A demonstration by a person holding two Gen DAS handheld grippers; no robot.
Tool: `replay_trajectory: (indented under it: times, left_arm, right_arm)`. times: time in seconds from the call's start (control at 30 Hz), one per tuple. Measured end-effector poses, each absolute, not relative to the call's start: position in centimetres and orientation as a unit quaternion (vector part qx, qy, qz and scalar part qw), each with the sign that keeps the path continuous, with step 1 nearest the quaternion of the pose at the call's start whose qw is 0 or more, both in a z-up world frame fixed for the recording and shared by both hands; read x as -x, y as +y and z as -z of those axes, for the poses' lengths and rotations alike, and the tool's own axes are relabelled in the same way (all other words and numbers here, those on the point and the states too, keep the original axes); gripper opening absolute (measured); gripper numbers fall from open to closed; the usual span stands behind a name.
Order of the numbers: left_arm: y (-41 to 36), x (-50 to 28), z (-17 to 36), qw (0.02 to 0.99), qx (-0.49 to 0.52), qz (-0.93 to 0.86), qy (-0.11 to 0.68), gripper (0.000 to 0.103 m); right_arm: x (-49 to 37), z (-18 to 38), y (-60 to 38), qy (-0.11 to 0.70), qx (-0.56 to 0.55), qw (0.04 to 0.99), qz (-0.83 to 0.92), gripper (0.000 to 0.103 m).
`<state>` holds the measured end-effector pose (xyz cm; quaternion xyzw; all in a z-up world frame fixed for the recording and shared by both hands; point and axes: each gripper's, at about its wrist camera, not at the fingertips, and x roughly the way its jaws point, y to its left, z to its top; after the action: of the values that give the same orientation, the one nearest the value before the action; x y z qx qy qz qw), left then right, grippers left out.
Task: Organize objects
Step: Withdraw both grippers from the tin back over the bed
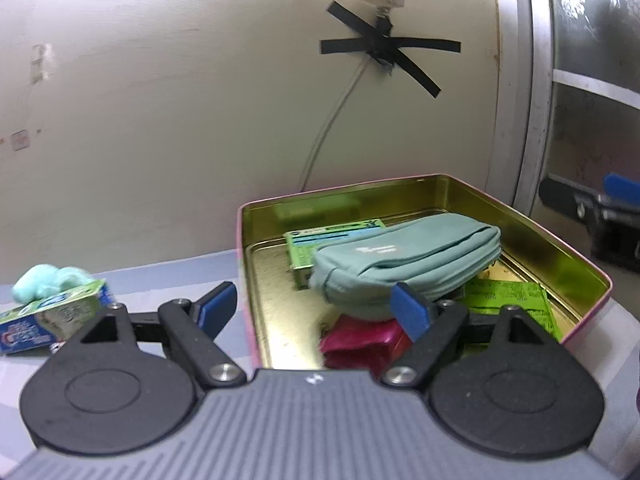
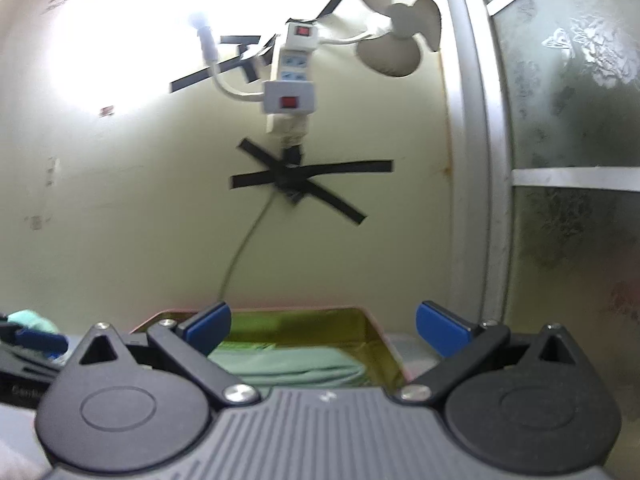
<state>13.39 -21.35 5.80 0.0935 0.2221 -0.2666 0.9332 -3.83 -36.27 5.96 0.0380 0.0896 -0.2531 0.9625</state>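
Lying roughly crosswise in tin (image 1: 560,240): pouch (image 1: 404,264).

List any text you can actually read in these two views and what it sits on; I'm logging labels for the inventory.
No text can be read with confidence.
Green box in the tin: print too blurred.
Teal pouch: small white logo, unreadable.
Green packet: dark print, too small.
Blue-green carton on the table: lettering blurred.
Power strip on the wall: only red switches, no legible marks.
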Motion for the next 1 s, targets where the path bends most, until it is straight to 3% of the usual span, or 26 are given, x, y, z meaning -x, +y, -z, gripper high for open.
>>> replay_trajectory:
  times: [0.5,1.0]
  left_arm:
    - [-12.5,-10.8,-5.6,0.945,-0.053,0.228,0.230,0.086]
    - [0.5,-14.1,0.7,0.953,-0.063,0.109,0.275,0.086]
  right_arm:
    - [5.3,-4.8,-25.9,0.123,-0.031,0.969,0.211,0.102]
    - [-1.2,-0.4,-13.5,0.245,0.030,0.967,0.056,0.102]
